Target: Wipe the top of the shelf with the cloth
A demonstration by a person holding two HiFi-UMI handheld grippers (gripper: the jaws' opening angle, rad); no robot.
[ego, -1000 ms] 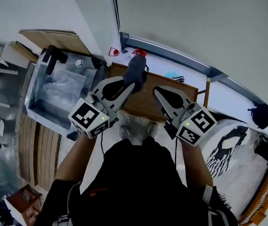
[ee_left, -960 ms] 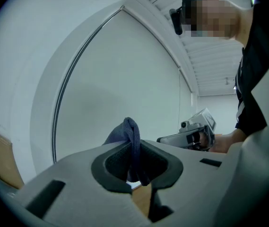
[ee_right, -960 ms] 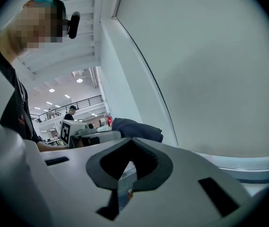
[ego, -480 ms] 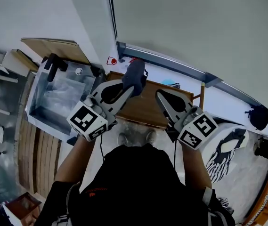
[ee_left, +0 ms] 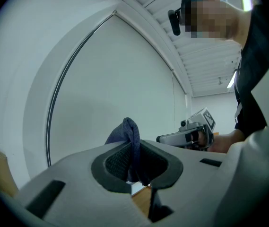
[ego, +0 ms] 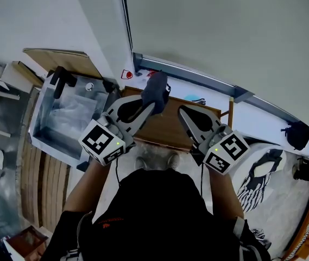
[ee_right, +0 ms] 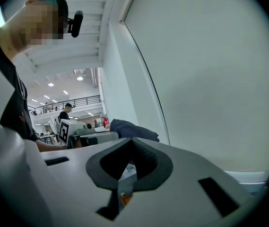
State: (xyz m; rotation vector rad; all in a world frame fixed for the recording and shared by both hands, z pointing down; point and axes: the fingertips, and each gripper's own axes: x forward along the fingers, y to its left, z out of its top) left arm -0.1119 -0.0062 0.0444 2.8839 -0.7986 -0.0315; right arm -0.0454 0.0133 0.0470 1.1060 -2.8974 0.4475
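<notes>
A dark blue-grey cloth (ego: 156,89) hangs bunched in my left gripper (ego: 152,100), which is shut on it above the far left part of the wooden shelf top (ego: 165,128). The left gripper view shows the cloth (ee_left: 128,132) sticking up from between the pads, held off the wood. My right gripper (ego: 183,112) hovers over the shelf's right half, shut with nothing in it. In the right gripper view the cloth (ee_right: 133,129) shows to the left, beyond the closed tips of that gripper (ee_right: 132,143).
A clear bin (ego: 50,128) stands left of the shelf, with wooden boards (ego: 62,58) behind it. A grey rail (ego: 208,79) runs along the white wall behind the shelf. A black-and-white patterned piece (ego: 260,173) lies on the floor at right. The person's shoes (ego: 157,159) are at the shelf's near edge.
Both grippers have stayed side by side over the shelf, drifting only slightly. The cloth remains held in the left one.
</notes>
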